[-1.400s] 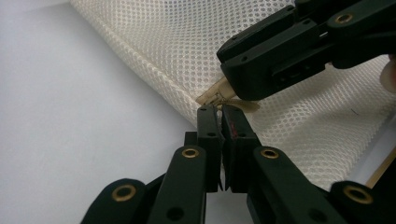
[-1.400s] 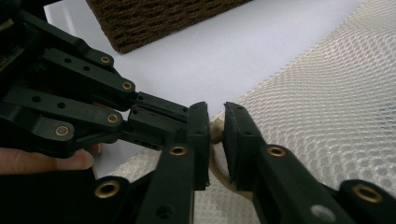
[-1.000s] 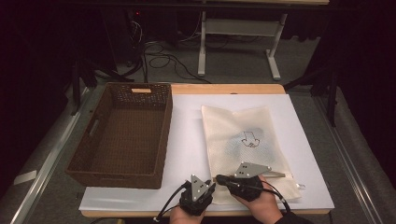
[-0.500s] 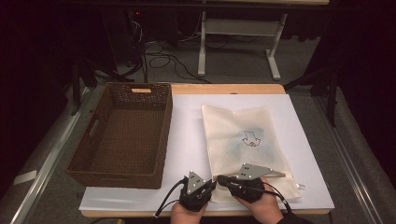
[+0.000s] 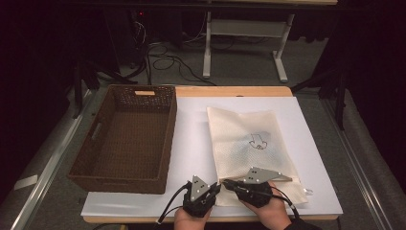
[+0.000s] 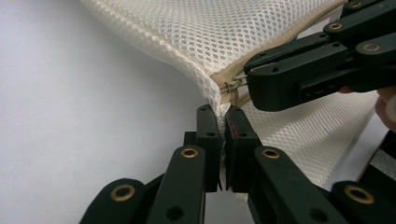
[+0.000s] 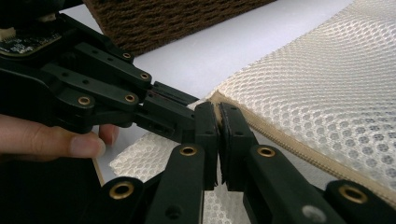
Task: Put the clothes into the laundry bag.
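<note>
Gripping the mesh bag's zipper corner

Our left gripper clamps the mesh bag corner, our right gripper pinches the zipper pull; next we draw it right, opening the bag.

A cream-white mesh bag with a fine honeycomb weave is seen, edged by a beige zipper tape; a small dark outline print is borne at its middle. Dark brown woven wicker is shown by the basket. The table sheet is plain white, bordered by light wood. Both grippers, left and right, are black with brass-coloured rivets.
</note>
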{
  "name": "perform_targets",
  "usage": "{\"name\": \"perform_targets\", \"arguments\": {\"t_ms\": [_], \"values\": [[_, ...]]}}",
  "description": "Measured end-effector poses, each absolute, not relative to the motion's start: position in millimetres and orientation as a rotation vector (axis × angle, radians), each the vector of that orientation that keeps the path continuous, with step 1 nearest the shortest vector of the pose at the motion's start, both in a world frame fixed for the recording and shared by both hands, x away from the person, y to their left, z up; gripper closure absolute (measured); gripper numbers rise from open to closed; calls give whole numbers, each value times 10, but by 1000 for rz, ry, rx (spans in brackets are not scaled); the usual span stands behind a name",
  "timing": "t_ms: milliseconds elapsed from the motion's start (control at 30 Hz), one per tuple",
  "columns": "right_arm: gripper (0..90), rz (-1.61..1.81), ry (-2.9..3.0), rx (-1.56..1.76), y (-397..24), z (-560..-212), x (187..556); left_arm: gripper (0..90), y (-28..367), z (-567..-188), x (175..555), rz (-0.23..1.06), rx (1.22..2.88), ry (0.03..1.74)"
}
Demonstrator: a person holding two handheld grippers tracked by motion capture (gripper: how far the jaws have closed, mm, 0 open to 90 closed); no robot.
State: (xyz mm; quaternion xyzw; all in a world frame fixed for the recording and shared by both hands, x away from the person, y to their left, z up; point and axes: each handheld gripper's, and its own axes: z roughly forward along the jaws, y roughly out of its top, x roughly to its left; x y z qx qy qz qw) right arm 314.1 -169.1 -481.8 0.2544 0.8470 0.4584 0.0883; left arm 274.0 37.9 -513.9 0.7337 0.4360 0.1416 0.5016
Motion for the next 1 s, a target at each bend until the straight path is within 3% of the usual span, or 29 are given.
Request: {"name": "perform_targets", "arguments": {"t_ms": [233, 333, 400, 667, 1000], "values": [[882, 1361, 2530, 765, -1722, -4814, 3146, 858, 384, -5126, 2751, 305, 1780, 1051], [882, 1381, 2533, 786, -1735, -4831, 3160, 811, 387, -5130, 2755, 301, 1768, 1030], [882, 1380, 2529, 780, -1733, -4832, 3158, 724, 399, -5121, 2764, 280, 1752, 1029], [881, 1380, 2532, 783, -1726, -4842, 3155, 843, 440, -5119, 2776, 275, 1717, 1047], [856, 1393, 2519, 787, -1732, -4843, 3145, 849, 437, -5127, 2770, 293, 1722, 1048]]}}
